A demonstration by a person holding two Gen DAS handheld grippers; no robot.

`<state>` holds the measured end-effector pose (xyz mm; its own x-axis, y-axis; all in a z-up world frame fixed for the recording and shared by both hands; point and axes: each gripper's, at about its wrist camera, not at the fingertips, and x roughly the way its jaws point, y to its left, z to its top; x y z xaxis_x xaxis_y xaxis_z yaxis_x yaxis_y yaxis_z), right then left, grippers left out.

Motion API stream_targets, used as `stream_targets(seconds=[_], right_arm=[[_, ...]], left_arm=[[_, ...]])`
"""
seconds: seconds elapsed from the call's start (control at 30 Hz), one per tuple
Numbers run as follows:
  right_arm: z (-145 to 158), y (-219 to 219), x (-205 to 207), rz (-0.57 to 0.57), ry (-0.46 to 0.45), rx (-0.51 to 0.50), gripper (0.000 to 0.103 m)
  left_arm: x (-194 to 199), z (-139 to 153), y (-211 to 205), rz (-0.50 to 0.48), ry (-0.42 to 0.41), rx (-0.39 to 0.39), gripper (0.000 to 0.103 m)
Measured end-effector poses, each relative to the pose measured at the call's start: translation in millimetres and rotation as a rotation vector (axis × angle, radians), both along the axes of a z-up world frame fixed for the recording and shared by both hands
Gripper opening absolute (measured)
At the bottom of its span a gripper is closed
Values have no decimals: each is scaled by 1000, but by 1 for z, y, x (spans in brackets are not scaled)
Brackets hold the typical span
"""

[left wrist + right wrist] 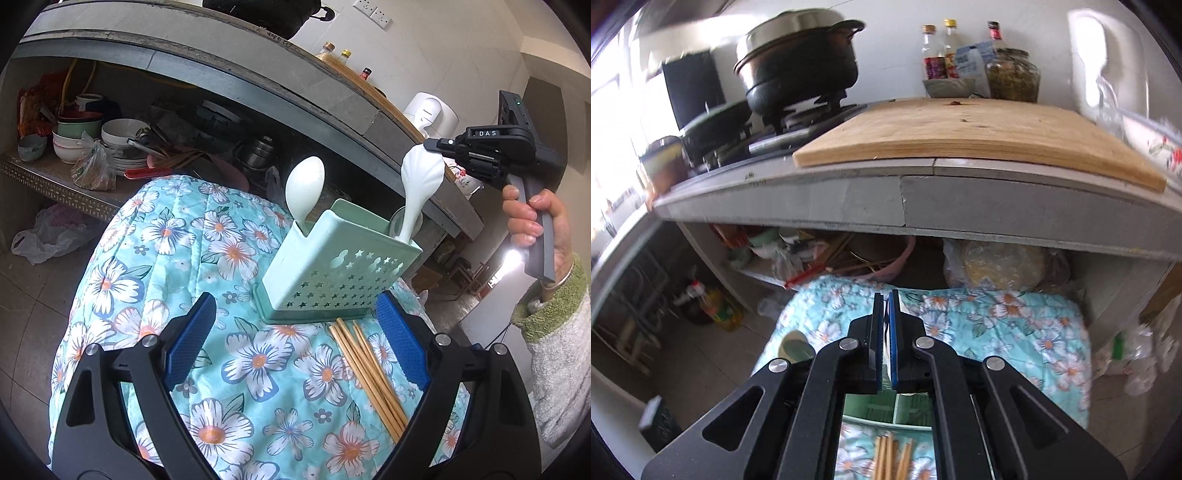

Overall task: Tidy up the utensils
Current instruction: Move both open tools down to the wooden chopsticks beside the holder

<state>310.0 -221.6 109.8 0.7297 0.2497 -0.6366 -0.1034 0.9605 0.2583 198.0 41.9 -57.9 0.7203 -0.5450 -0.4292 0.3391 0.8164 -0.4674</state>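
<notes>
The utensil holder (334,266) was matt mint plastic, the two spoons (304,188) glossy white. The chopsticks (373,373) looked like bare wood on a quilted floral cloth (221,258). The cutting board (979,133) was raw, rough wood.

Mint green holder (332,266), star cutouts; white spoons (304,188); turquoise floral cloth (177,251).

Through the left wrist camera we look down, close, over the floral cloth (236,254) toward the counter (258,88). Our right wrist camera sits higher, facing the counter (923,199) edge-on. Both share the cloth, chopsticks (369,365) and under-counter shelf (62,188).
</notes>
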Motion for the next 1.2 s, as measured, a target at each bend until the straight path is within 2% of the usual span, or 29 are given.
stream_targets(seconds=[0.13,0.43,0.53,0.6,0.63,0.73,0.8,0.9,0.97,1.1,1.13,1.2], right_arm=[[0,-13,4,-2,-28,108,3],[-11,-26,0,-5,-29,160,3],[-18,-34,-16,15,-30,195,4],[-25,-37,-30,16,-31,181,5],[-28,-38,-38,15,-32,172,9],[-47,-44,-74,0,-32,122,33],[-64,-44,-94,-5,-15,80,39],[-97,-45,-118,-10,57,49,40],[-127,-47,-134,-15,130,72,40],[-176,-48,-154,-63,238,72,41],[-187,-47,-157,-90,267,48,42],[-205,-46,-164,-139,301,-16,51]], left_arm=[[0,0,-2,-1,-2,10,85],[2,-2,-8,-3,5,29,85],[2,-2,-11,-7,7,39,85],[1,-2,-13,-11,9,46,85],[0,-2,-14,-13,11,49,85],[-1,-4,-17,-24,24,67,85],[-2,-7,-23,-37,41,86,85],[-3,-12,-39,-64,74,151,85],[-3,-18,-50,-67,107,210,85],[6,-44,-72,-57,246,362,85],[8,-54,-78,-51,298,407,85],[8,-66,-84,-41,350,455,85]])
